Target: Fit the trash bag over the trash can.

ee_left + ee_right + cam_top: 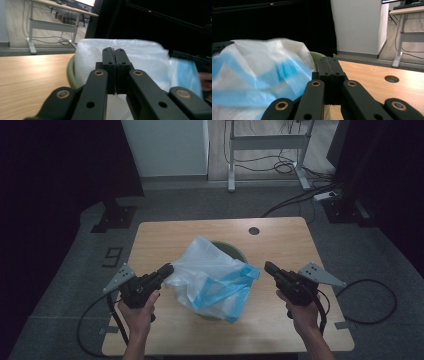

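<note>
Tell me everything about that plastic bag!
The bag is thin, crinkly, see-through white plastic with blue bands. It lies loose and puffed over a green bin in the middle of the table. The left gripper, shut, touches its edge; whether it pinches plastic is unclear.

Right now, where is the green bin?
High view: the green bin stands mid-table under the white-and-blue plastic bag, between the left gripper and right gripper.
</note>
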A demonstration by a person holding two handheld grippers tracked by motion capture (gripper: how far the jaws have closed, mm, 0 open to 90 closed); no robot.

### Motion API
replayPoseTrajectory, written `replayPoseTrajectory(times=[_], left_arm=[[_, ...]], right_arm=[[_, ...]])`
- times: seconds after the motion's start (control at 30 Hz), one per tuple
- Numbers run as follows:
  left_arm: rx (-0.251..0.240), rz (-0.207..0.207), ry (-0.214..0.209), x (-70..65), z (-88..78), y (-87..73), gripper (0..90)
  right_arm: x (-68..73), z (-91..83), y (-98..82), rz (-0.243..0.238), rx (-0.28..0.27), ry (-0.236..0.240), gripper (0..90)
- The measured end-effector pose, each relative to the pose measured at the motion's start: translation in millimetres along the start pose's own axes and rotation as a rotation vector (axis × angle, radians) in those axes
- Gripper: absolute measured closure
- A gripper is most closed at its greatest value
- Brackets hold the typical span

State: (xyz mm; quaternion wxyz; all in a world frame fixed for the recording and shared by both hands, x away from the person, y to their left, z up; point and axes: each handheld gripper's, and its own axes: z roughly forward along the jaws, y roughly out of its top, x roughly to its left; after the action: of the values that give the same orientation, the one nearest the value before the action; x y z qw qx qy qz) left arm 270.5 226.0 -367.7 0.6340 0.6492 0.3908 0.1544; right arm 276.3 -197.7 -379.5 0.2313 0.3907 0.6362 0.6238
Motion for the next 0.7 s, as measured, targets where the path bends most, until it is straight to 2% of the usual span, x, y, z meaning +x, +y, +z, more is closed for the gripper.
replayPoseTrajectory(times=[0.1,0.2,0.27,0.3,0.33,0.5,0.63,0.7], left_arm=[[-0.002,0.019,0.013,-4.0,0.2,0.3,88.6],[0.007,0.024,0.022,-5.5,3.7,-1.1,89.0],[0.009,0.023,0.024,-4.8,4.3,-1.8,89.2],[0.012,0.017,0.026,-3.1,4.8,-3.4,89.3],[0.012,0.017,0.026,-3.1,4.8,-3.4,89.3],[0.010,-0.004,0.033,1.8,4.2,-7.2,89.4],[0.012,-0.012,0.033,4.1,4.4,-7.9,89.4],[0.013,-0.015,0.034,5.8,4.5,-8.2,89.4]], right_arm=[[2.6,0.6,-0.4,0.002,0.004,0.010,89.2],[10.9,-1.4,-7.3,0.003,-0.002,0.003,73.4],[12.3,-2.4,-10.4,0.004,-0.002,0.000,70.7],[14.0,-4.5,-17.1,0.000,-0.004,-0.019,61.3],[14.4,-5.2,-20.1,-0.004,-0.002,-0.031,60.0],[11.0,0.9,-30.4,-0.001,0.033,-0.010,54.5],[11.9,7.8,-31.3,-0.006,0.041,-0.003,51.4],[17.0,14.2,-29.1,-0.017,0.043,0.009,48.7]])
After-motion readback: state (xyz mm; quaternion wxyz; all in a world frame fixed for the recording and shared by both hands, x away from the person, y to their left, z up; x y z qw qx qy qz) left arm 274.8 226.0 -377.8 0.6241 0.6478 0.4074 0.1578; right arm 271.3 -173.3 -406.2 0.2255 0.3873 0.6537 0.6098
